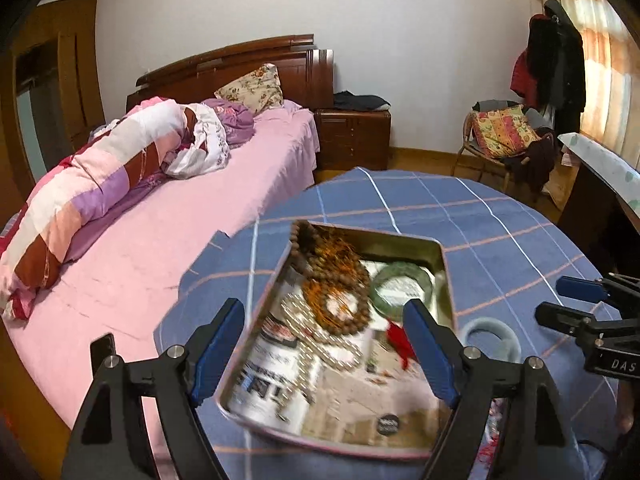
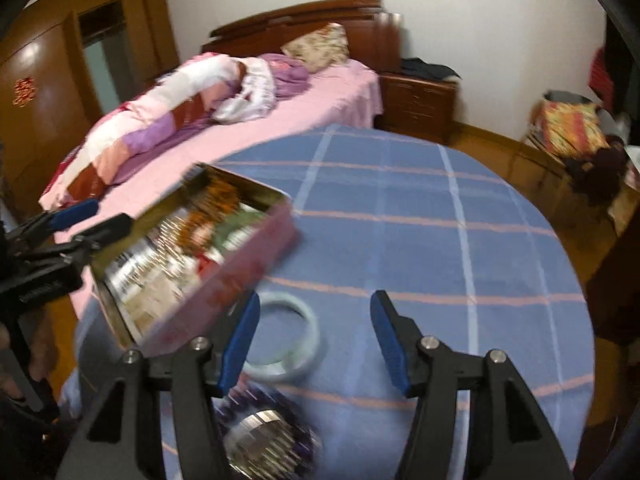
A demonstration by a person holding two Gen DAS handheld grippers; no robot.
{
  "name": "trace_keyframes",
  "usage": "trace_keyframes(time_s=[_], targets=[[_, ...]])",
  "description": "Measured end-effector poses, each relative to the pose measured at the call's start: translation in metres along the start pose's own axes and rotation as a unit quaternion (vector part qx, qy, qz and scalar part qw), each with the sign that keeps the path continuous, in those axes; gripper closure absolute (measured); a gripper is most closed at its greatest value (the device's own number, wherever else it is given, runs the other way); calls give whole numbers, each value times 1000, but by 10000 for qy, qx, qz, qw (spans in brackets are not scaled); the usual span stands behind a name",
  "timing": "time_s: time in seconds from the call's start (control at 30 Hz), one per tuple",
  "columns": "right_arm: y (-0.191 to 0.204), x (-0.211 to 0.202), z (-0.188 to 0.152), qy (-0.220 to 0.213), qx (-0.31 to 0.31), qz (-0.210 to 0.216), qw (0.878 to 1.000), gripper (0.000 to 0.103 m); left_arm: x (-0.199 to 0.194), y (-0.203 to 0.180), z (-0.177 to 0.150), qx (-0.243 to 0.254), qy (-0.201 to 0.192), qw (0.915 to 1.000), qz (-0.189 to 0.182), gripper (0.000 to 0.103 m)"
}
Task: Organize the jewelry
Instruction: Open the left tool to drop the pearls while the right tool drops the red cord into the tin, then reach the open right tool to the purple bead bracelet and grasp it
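An open metal tin (image 1: 320, 446) with pink walls (image 2: 240, 276) lies on the blue checked tablecloth (image 2: 420, 208). Inside are brown bead strands (image 1: 340, 280), a green bangle (image 1: 400, 284), a pale bead chain (image 1: 320, 340) and something red (image 1: 400, 340). My left gripper (image 1: 324, 350) is open, with its fingers spread above the tin's near end and nothing pressed between the pads. To the right of the tin a pale bangle (image 2: 310, 322) lies flat on the cloth. My right gripper (image 2: 316, 344) hangs open over it. A purple bead bracelet with a silver disc (image 2: 264, 436) lies nearer, blurred.
A bed with pink sheet (image 1: 180, 240) and rolled quilt borders the table's left side. A wooden nightstand (image 1: 352, 136) stands against the far wall. At the right there are a chair piled with cushions (image 1: 504, 132) and a dark desk (image 1: 600, 208).
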State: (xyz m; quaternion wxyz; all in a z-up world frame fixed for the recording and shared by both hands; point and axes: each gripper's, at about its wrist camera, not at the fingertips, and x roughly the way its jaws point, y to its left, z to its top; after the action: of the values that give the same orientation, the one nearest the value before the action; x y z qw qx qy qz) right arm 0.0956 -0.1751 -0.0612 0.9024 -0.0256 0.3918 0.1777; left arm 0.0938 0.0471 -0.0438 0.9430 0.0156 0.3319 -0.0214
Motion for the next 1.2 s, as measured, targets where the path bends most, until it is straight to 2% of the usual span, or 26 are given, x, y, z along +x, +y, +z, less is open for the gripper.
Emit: trace_keyframes(time_s=[0.2, 0.3, 0.37, 0.43, 0.57, 0.63, 0.77, 0.87, 1.0, 1.2], targets=[[-24, -9, -31, 220, 275, -157, 9993, 43, -8, -26, -4, 96, 49, 9999, 6, 21], [-26, -15, -41, 257, 313, -146, 9991, 43, -9, -34, -5, 133, 99, 9998, 127, 21], [-23, -17, -46, 287, 311, -50, 9991, 46, -9, -35, -8, 110, 131, 9998, 138, 21], [-18, -18, -49, 343, 273, 85, 9990, 54, -9, -37, -11, 84, 174, 9997, 144, 21], [1, -16, -55, 424, 80, 328, 9985, 57, -9, -39, -16, 54, 253, 9995, 160, 21], [8, -16, -57, 449, 1, 400, 9982, 62, -10, -39, -17, 67, 252, 9995, 190, 21], [21, -18, -59, 422, -192, 398, 9981, 62, -14, -38, -22, 70, 206, 9994, 261, 21], [20, -16, -58, 396, -154, 302, 9986, 62, -16, -36, -24, 26, 208, 9995, 222, 21], [16, -10, -53, 370, -79, 171, 9991, 68, -16, -37, -25, 65, 217, 9995, 237, 21], [21, 6, -40, 539, -329, 168, 9979, 73, -15, -42, -25, 127, 239, 9994, 207, 21]])
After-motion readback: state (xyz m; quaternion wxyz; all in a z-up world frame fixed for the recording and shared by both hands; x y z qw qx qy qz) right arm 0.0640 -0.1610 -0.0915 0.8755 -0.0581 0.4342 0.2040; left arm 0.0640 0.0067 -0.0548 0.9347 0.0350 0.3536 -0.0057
